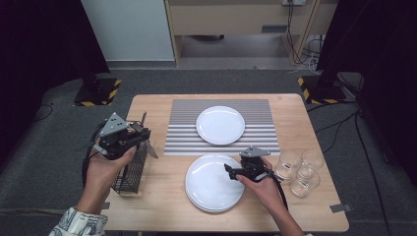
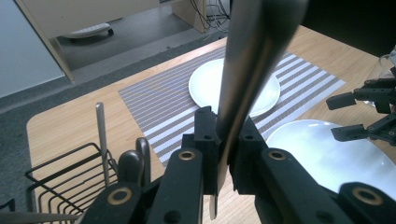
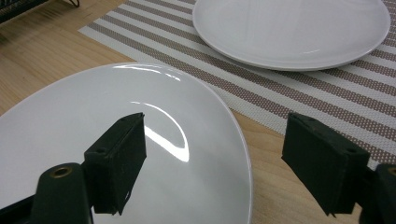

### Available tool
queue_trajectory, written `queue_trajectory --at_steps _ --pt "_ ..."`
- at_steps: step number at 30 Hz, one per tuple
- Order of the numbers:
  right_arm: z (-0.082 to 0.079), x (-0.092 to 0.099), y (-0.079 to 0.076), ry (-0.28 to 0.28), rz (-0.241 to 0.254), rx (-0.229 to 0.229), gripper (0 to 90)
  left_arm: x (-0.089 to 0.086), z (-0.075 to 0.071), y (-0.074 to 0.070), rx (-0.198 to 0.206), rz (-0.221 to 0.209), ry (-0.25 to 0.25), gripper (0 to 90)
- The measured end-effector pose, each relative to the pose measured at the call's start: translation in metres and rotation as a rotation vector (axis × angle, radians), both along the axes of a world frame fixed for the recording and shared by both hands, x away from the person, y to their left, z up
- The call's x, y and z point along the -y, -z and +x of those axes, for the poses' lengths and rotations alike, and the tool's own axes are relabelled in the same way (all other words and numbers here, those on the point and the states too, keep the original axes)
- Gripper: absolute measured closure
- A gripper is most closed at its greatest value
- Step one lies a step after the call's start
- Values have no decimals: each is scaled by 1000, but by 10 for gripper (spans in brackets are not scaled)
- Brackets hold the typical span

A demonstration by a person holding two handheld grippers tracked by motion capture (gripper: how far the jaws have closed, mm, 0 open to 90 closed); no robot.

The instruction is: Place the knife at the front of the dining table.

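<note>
Knife [image 2: 254, 51] clamped upright in left gripper [image 1: 139, 139] fingers above wire caddy [image 1: 132, 172] at nine o'clock on worktop [image 1: 157, 196], probably mid-carry toward placemat [image 1: 187, 132]; right gripper [image 1: 229, 170] fingers apart, straddling stacked plates' [image 1: 209, 189] rim, ready to close.

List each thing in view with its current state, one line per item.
left gripper: shut on a metal utensil, above the wire caddy.
right gripper: open, empty, over the near plates.
wire caddy: upright, cutlery inside.
near plates: stacked on bare table.
far plate: alone on striped mat.
glasses: upright, empty.
</note>
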State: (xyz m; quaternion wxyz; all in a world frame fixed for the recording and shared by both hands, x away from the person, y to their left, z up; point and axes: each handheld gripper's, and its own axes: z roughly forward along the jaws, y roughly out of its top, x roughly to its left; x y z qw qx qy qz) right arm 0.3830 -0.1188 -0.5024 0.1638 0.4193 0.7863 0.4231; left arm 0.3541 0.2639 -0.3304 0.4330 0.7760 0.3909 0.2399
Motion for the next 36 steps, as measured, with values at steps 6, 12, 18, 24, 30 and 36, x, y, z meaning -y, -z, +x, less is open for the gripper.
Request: queue_trajectory --at_steps 6,12,18,24,30,36 --pt "-1 -5 1 -11 -7 2 209 8 5 4 -2 5 13 826" --pt "0 -12 -5 -38 4 0 204 15 9 9 -8 8 15 826" --pt "2 -22 -15 -62 -16 7 206 21 13 15 -14 -3 16 826" --pt "3 -35 -25 -95 -9 16 198 26 16 23 -22 7 14 826" --pt "6 -51 -33 -129 -3 31 239 31 19 27 -29 12 16 826" --pt "4 -66 -36 -157 -3 44 252 35 21 29 -31 10 20 826"
